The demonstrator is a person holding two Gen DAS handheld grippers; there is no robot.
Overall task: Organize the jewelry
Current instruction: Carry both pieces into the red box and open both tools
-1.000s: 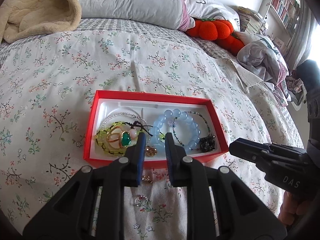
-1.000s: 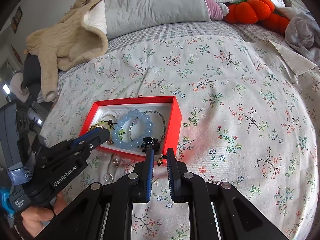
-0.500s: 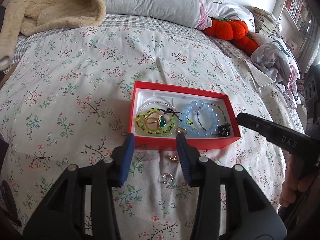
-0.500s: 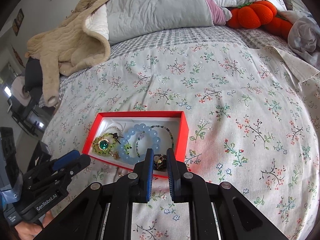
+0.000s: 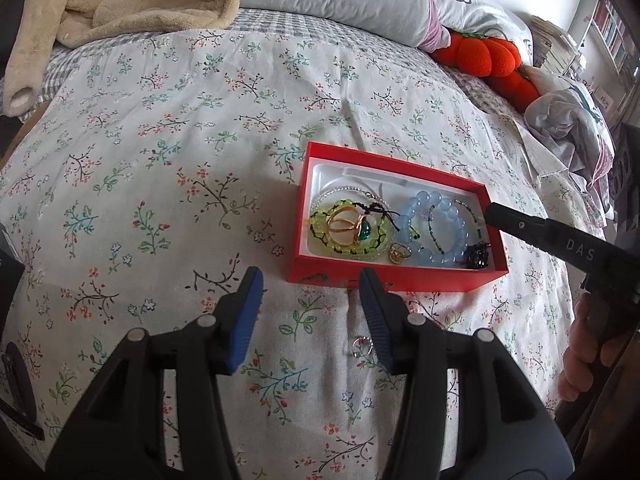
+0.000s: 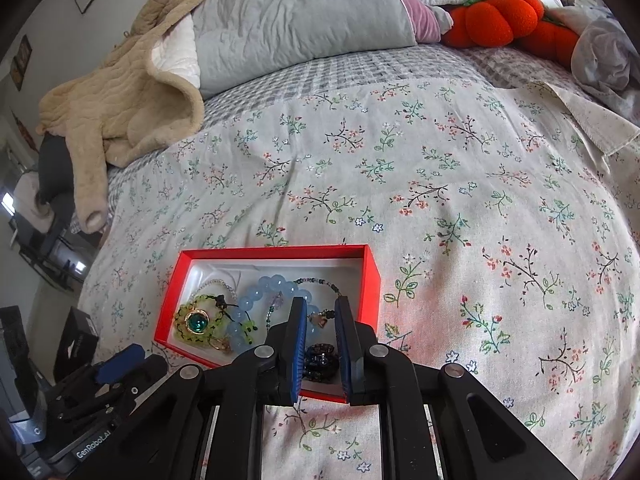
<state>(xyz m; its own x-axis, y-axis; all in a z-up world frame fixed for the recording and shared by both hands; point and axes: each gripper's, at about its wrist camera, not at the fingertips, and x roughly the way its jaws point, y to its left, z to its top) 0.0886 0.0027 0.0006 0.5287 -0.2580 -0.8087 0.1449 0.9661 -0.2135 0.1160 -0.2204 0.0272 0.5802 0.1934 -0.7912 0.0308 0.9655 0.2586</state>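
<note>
A red jewelry box (image 5: 316,276) with a white lining lies on the floral bedspread; it also shows in the right wrist view (image 6: 370,276). It holds a green beaded bracelet (image 5: 344,242), a gold ring with a green stone (image 5: 362,232), a blue bead bracelet (image 5: 436,232), a small gold ring (image 5: 398,254) and a dark charm (image 5: 476,258). A silver ring (image 5: 362,346) lies on the bedspread in front of the box. My left gripper (image 5: 310,290) is open and empty, just before the box. My right gripper (image 6: 322,320) hovers over the box's right end with a narrow gap, a small gold charm (image 6: 320,321) between the jaws.
A beige fleece garment (image 6: 120,120) and grey pillow (image 6: 300,20) lie at the head of the bed. An orange pumpkin plush (image 5: 484,58) and crumpled clothes (image 5: 568,120) sit at the far right.
My left gripper opened wide and pulled back left from the box, leaving the small gold ring in it. My right gripper moved forward over the box's right end.
</note>
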